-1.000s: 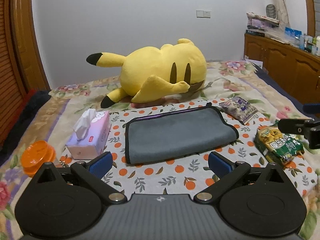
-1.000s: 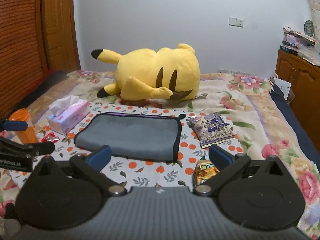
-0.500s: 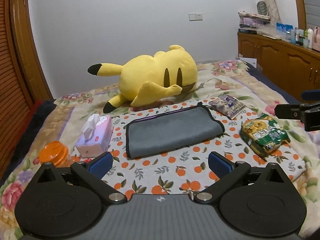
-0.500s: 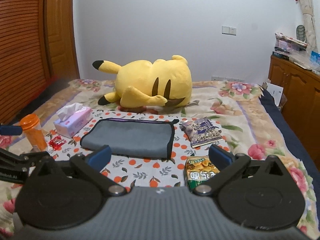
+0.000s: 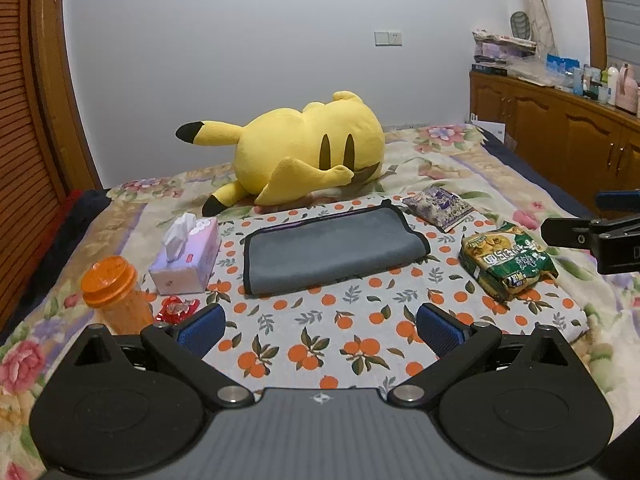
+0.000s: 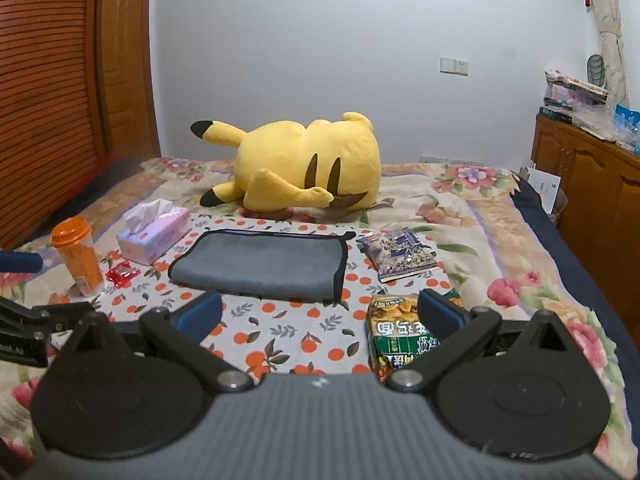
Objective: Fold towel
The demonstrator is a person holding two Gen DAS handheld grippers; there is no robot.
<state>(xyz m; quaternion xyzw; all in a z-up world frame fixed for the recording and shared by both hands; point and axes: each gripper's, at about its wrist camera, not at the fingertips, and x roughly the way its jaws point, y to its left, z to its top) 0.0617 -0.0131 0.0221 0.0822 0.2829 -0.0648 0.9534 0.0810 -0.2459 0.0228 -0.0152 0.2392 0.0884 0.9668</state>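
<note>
A grey towel with a black edge (image 5: 332, 250) lies folded flat on the orange-print cloth (image 5: 320, 340) on the bed; it also shows in the right wrist view (image 6: 260, 266). My left gripper (image 5: 320, 330) is open and empty, held back from the towel's near edge. My right gripper (image 6: 320, 314) is open and empty, also short of the towel, above a green snack bag (image 6: 396, 336). Each gripper shows at the side of the other's view.
A yellow plush toy (image 5: 304, 156) lies behind the towel. A pink tissue box (image 5: 186, 258), an orange bottle (image 5: 114, 300) and a red wrapper (image 5: 176, 308) sit left. A purple packet (image 5: 440, 208) and the green snack bag (image 5: 504, 264) sit right. Wooden cabinets (image 5: 560, 140) stand far right.
Both grippers have pulled back and up from the towel, so it looks smaller and farther. The towel has not moved. Both grippers stay open.
</note>
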